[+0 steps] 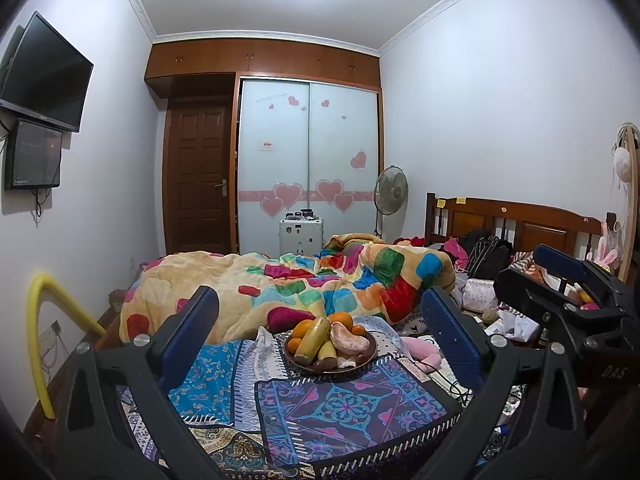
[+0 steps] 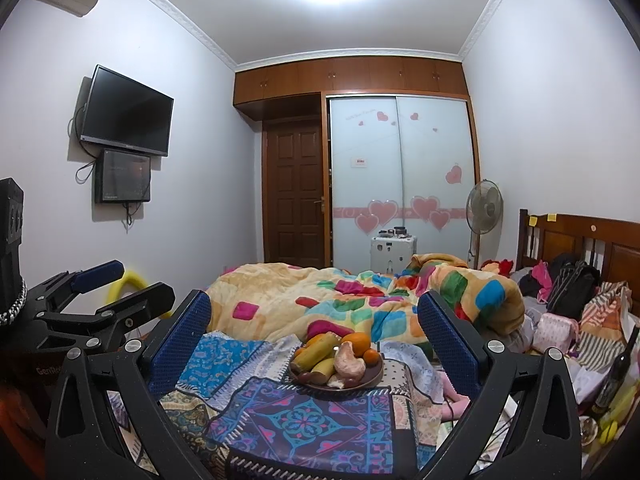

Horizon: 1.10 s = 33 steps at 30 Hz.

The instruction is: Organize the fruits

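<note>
A dark round plate (image 1: 370, 356) (image 2: 376, 374) sits on a patterned cloth on the bed. It holds a yellow banana-like fruit (image 1: 314, 340) (image 2: 316, 354), oranges (image 1: 342, 319) (image 2: 357, 342), a peeled pinkish citrus (image 1: 348, 340) (image 2: 349, 362) and small dark fruits (image 1: 324, 365). My left gripper (image 1: 326, 320) is open and empty, held back from the plate. My right gripper (image 2: 314, 322) is open and empty, also short of the plate. Each gripper shows at the edge of the other's view.
A patterned purple and blue cloth (image 1: 344, 404) (image 2: 308, 420) covers the near bed. A colourful quilt (image 1: 280, 280) (image 2: 360, 296) lies behind the plate. Bags and clothes (image 2: 572, 292) clutter the right side by the wooden headboard (image 1: 516, 220). A yellow foam hoop (image 1: 38, 320) stands at left.
</note>
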### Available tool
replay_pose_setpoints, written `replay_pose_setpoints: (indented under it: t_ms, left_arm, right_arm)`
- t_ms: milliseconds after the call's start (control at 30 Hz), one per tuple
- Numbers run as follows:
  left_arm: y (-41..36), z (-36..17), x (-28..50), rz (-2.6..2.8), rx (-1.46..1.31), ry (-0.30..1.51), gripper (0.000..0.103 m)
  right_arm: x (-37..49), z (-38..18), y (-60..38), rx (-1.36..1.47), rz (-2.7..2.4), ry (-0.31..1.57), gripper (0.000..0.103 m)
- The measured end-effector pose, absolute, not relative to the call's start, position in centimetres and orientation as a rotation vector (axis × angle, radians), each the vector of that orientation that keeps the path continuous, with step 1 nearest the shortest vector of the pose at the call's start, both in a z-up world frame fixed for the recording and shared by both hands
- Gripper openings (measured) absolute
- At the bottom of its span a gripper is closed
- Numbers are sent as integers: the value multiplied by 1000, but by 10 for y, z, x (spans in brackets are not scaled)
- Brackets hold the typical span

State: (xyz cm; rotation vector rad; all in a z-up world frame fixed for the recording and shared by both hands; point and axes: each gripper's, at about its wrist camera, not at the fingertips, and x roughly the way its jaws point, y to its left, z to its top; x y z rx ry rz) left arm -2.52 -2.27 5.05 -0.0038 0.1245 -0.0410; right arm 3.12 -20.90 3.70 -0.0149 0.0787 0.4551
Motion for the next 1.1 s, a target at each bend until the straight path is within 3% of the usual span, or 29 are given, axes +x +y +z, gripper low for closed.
replay_pose_setpoints:
  t_ms: [1100]
  left_arm:
    - [-30,50,-21,-81,-23,160,103]
  right_arm:
    - [30,32,-215,-10,445,87,103]
